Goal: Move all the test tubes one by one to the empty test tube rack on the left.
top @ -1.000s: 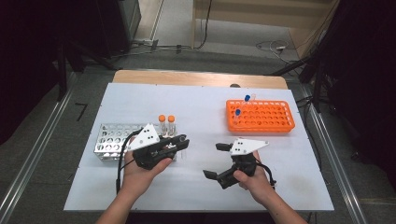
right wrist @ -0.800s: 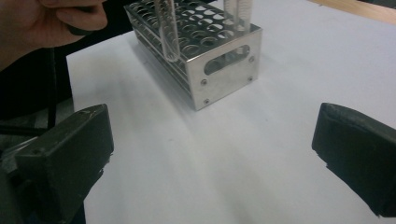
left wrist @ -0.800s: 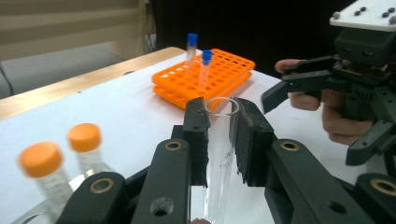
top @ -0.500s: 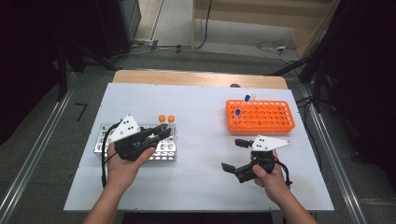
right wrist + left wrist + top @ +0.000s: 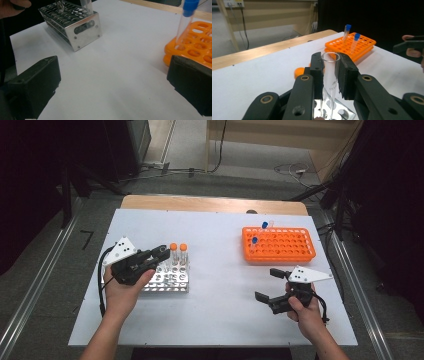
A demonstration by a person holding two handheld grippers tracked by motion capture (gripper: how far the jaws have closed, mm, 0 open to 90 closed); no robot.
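left gripper (image 5: 329, 72) clamped uncapped tube (image 5: 330, 75) over metal rack (image 5: 167, 279), 9 o'clock | right gripper (image 5: 272, 285) gaped empty | next: probably seat tube in hole

On the tabletop (image 5: 220, 270) we see a metal tube rack (image 5: 172, 281) at the left and a plastic tube rack (image 5: 285, 245) at the far right, well apart. Two capped tubes (image 5: 178, 254) stand at the far edge of the metal rack; two more capped tubes (image 5: 260, 232) stand at the plastic rack's far left corner. Over the metal rack, the left gripper (image 5: 162, 253) has its fingers (image 5: 345, 75) on either side of an open glass tube (image 5: 330, 72). The right gripper (image 5: 268, 284) sits in front of the plastic rack.
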